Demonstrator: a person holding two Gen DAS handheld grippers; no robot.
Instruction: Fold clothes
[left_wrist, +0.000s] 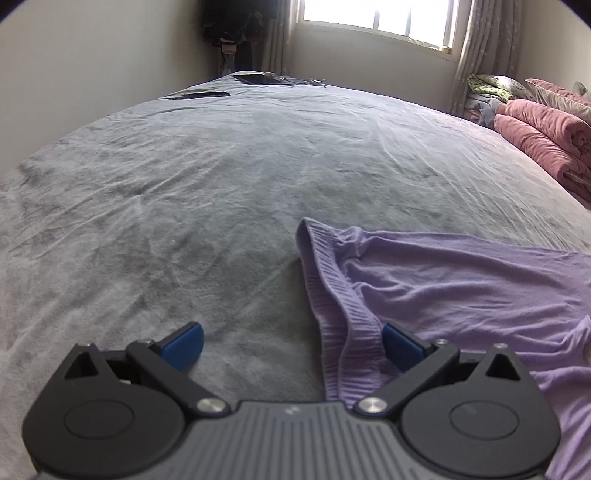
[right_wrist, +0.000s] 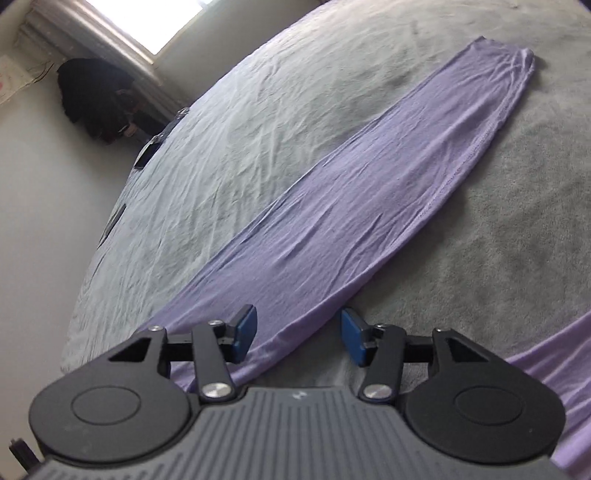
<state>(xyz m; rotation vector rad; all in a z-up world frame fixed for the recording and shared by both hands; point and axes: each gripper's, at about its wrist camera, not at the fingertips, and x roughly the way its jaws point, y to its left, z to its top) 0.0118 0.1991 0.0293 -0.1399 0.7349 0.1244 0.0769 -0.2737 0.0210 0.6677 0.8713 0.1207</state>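
Note:
A lilac garment (left_wrist: 461, 280) lies spread on the grey bed sheet (left_wrist: 221, 184). Its ribbed waistband (left_wrist: 332, 295) runs from the middle of the left wrist view down between the jaws of my left gripper (left_wrist: 293, 345), which is open wide; the band lies against the right blue pad (left_wrist: 400, 345). In the right wrist view one long leg of the garment (right_wrist: 369, 192) stretches diagonally to the upper right. My right gripper (right_wrist: 299, 336) is open low over the near end of that leg, with cloth between its blue pads (right_wrist: 245, 332).
Folded pink quilts (left_wrist: 543, 136) and pillows are stacked at the bed's far right. Flat dark items (left_wrist: 207, 95) lie near the far edge below a window (left_wrist: 376, 18). Dark clothing (right_wrist: 96, 99) hangs in the room corner. A white wall runs along the bed's left side.

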